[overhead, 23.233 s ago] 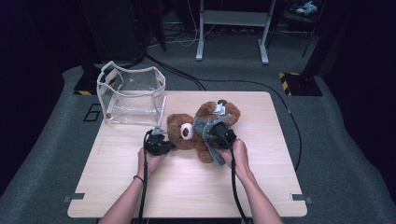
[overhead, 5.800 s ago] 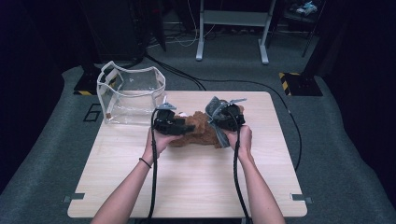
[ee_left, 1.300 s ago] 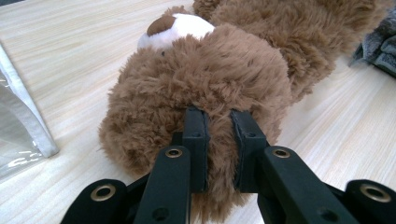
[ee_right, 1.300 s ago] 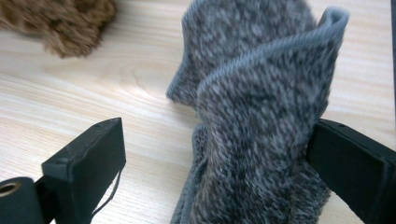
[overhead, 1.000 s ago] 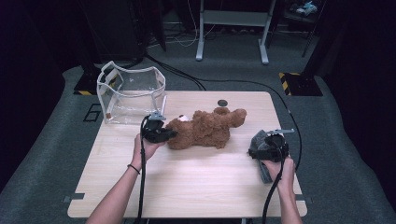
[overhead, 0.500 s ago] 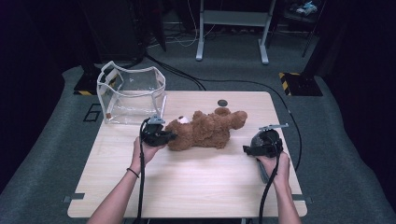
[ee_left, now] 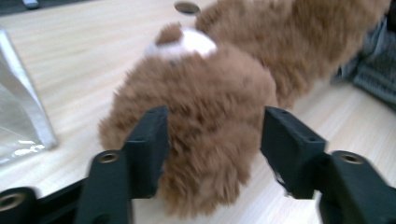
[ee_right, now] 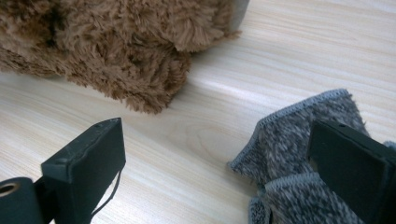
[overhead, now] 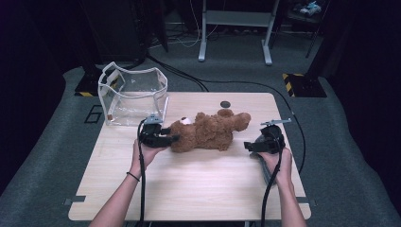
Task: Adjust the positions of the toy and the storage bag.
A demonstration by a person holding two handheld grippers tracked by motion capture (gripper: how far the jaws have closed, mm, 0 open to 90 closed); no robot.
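our left gripper (overhead: 166,139) sits at the head end of the teddy bear (overhead: 208,132), and its jaws have just been opening: in the left gripper view they stand apart on either side of the furry head, the right one clear of the fur, so the pinch we had a second ago is let go. our right gripper (overhead: 248,145) hangs spread wide near the table's right side, jaws parted over the grey knitted garment (ee_right: 299,140) that lies on the wood just beside the bear's foot. since a second ago the bear has rolled so its white muzzle faces up, and it lies bare on the table (overhead: 189,189), between the two grippers. we judge the undressing is done and the bear is being released. the clear bag (overhead: 132,94) stands at the far left corner. we can read no brand, label or writing anywhere.
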